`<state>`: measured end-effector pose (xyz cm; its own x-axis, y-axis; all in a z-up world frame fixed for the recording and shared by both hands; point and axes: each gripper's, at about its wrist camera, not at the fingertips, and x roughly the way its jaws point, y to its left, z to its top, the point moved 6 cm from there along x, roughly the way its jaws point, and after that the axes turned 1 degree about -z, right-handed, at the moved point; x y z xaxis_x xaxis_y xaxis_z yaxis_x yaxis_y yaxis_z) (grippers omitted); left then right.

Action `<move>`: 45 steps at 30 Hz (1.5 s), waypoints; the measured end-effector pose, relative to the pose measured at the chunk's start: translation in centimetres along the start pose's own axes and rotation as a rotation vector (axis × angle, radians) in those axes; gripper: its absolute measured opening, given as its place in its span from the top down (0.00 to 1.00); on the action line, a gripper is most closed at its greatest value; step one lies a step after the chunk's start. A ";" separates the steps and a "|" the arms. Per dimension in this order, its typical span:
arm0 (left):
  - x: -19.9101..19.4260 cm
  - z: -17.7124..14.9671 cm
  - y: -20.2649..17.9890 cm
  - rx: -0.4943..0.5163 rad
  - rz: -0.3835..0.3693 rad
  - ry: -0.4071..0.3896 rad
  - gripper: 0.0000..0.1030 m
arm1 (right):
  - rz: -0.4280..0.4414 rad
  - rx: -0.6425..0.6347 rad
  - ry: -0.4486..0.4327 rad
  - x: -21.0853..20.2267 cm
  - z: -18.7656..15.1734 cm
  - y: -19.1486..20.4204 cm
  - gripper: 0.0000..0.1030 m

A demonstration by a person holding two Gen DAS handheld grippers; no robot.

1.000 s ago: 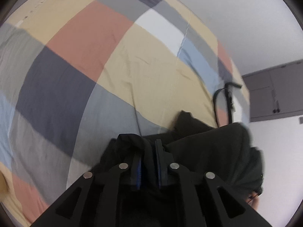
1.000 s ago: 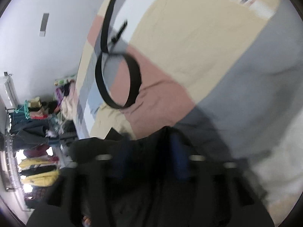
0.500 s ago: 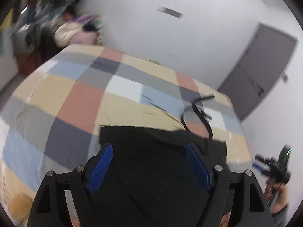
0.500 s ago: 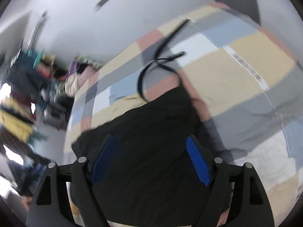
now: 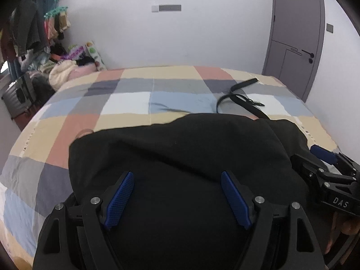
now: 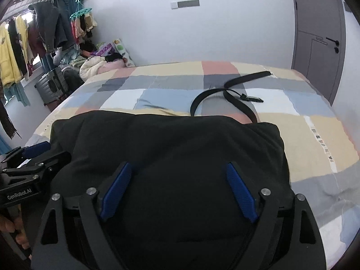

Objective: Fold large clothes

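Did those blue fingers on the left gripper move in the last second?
Yes. The left gripper opened: its fingers, pinched on the black garment a second ago, now stand wide apart, level toward the bed.

White walls (image 6: 236, 33), grey door (image 6: 317, 36), checked bed (image 6: 171, 83), hanging clothes (image 6: 27, 42).

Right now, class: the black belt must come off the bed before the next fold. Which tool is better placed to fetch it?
Probably the right tool. The black belt lies beyond the black garment's far right corner, on that tool's side. The left tool, also open, would have to cross over.
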<state>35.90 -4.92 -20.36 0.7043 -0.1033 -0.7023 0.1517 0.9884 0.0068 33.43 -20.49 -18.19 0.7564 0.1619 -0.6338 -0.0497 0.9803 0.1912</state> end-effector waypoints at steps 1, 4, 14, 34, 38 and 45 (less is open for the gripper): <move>0.3 0.0 0.1 -0.003 0.003 0.005 0.23 | 0.004 0.000 0.001 0.4 0.0 0.1 0.14; 1.2 -0.1 0.3 -0.007 0.003 0.015 0.22 | 0.015 0.000 0.004 1.3 0.1 0.2 0.08; 5.4 -0.1 1.6 -0.017 0.047 0.035 0.17 | -0.005 0.005 0.057 6.6 -0.1 0.9 0.00; 4.4 -0.8 3.5 -0.039 0.059 0.000 0.15 | 0.020 -0.045 -0.038 4.5 0.0 1.1 0.00; 1.8 -0.9 4.9 -0.035 0.101 -0.029 0.15 | 0.000 -0.050 -0.065 2.0 -0.3 -0.6 0.00; -0.6 -0.9 9.7 -0.066 0.206 -0.062 0.15 | -0.038 -0.037 -0.058 -0.6 -1.2 -4.8 0.00</move>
<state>36.33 4.81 -20.49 0.7574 0.0971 -0.6457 -0.0443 0.9942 0.0976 32.48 -25.16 -19.64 0.7944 0.1188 -0.5957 -0.0436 0.9893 0.1393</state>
